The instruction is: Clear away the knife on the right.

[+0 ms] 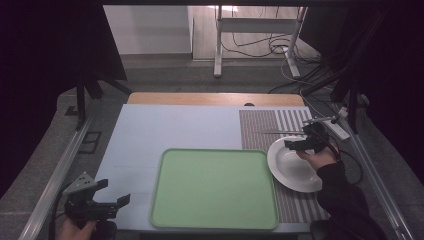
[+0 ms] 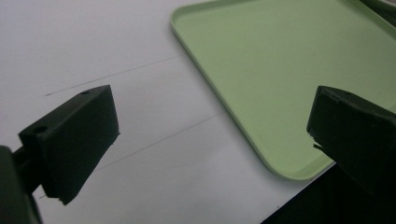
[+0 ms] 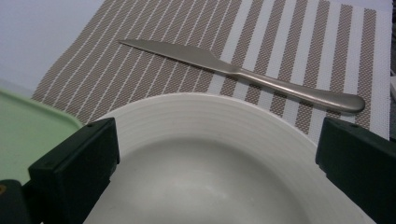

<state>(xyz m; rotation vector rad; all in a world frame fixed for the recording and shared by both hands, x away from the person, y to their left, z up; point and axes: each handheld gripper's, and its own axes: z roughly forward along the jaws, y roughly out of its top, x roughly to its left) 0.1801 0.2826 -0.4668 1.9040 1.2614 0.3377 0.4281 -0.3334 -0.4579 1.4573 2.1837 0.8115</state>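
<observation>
Hovering over the table [image 1: 165,127], I rank my worries big to small. The green tray [image 1: 215,187] sits mid-table, empty, its right edge just beside the white plate [image 1: 290,165] on the striped placemat [image 1: 260,125]. My right gripper [image 1: 306,142] hangs above the plate's far rim w/ jaws spread wide, nothing between them. Plate rim is smooth & sloped, so a shallow bite could slip, or tip the plate into the tray edge. The knife [image 3: 243,74] lies on the mat just beyond the plate; if I overshoot, a jaw could knock it & send it skidding. My left gripper [image 1: 102,202] idles near the tray's front-left corner, jaws also wide, empty; drifting right, it'd nudge the tray.
</observation>
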